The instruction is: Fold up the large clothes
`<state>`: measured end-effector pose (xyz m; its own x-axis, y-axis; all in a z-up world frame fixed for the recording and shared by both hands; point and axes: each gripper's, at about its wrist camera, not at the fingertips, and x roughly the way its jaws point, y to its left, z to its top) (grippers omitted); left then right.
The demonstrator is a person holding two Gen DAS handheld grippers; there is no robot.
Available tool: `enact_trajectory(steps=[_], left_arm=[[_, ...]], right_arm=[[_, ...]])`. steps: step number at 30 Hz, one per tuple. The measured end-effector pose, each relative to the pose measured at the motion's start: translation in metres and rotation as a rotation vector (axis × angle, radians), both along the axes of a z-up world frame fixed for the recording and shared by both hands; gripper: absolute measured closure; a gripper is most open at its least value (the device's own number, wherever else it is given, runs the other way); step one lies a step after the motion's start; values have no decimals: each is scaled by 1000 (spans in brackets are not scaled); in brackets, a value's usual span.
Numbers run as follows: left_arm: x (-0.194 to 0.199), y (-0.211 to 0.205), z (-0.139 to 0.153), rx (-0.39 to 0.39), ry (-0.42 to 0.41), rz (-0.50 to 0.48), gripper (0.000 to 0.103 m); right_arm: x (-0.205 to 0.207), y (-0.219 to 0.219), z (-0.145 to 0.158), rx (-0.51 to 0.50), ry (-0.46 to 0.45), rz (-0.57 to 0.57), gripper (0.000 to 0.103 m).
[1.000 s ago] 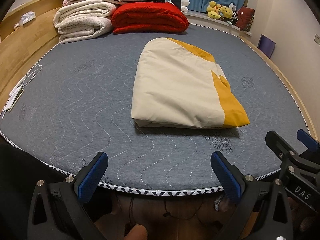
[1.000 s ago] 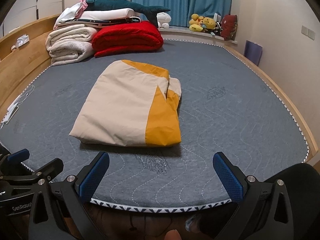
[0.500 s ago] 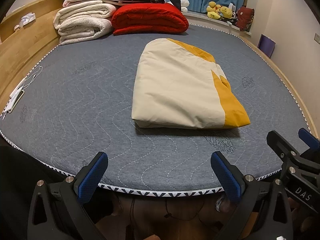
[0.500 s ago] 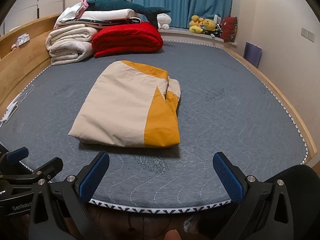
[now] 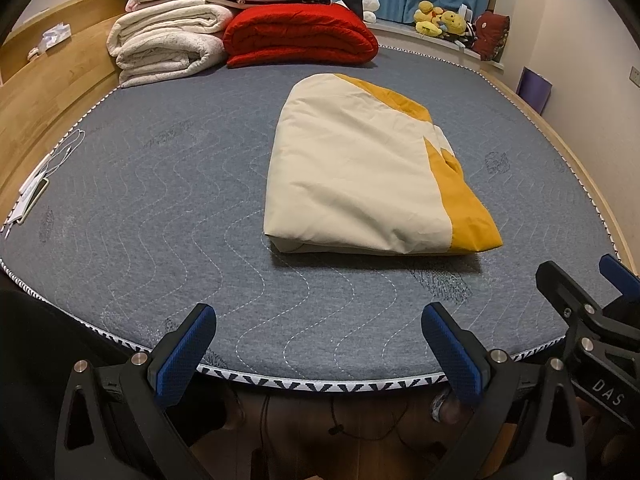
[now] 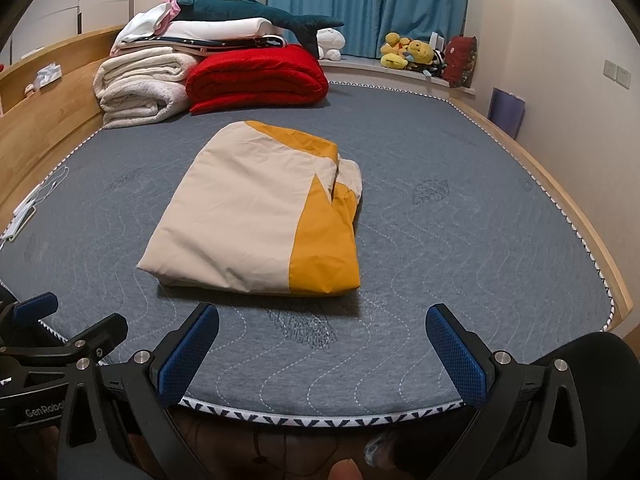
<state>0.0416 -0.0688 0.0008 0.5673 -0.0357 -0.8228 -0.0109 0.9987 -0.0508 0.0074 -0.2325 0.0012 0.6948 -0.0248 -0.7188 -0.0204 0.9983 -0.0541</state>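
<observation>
A cream and mustard-yellow garment (image 5: 360, 172) (image 6: 256, 216) lies folded into a thick rectangle in the middle of the grey quilted mattress (image 5: 160, 208) (image 6: 460, 240). My left gripper (image 5: 320, 344) hangs open over the near mattress edge, well short of the garment, with nothing between its blue pads. My right gripper (image 6: 322, 348) is open too, empty, at the same near edge. Each gripper shows in the other's view: the right one (image 5: 592, 292) at the right, the left one (image 6: 60, 328) at the left.
Folded white blankets (image 6: 140, 88) and a red quilt (image 6: 256, 78) are stacked at the head end, with a teal plush shark (image 6: 260, 10) on top. Wooden bed frame (image 5: 44, 92) at left, cables and a phone (image 5: 34, 196) by it. Plush toys (image 6: 412, 54) on the sill.
Both cameras have crept slightly forward and up; the folded garment has not moved and both grippers stay open.
</observation>
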Motion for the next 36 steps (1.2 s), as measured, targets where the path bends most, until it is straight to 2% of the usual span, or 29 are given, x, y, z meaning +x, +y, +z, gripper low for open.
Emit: enact_trajectory(steps=[36], left_arm=[[1,1,-4,-3,5,7,1]], right_arm=[[0,-6,-2,2,-3,30,0]])
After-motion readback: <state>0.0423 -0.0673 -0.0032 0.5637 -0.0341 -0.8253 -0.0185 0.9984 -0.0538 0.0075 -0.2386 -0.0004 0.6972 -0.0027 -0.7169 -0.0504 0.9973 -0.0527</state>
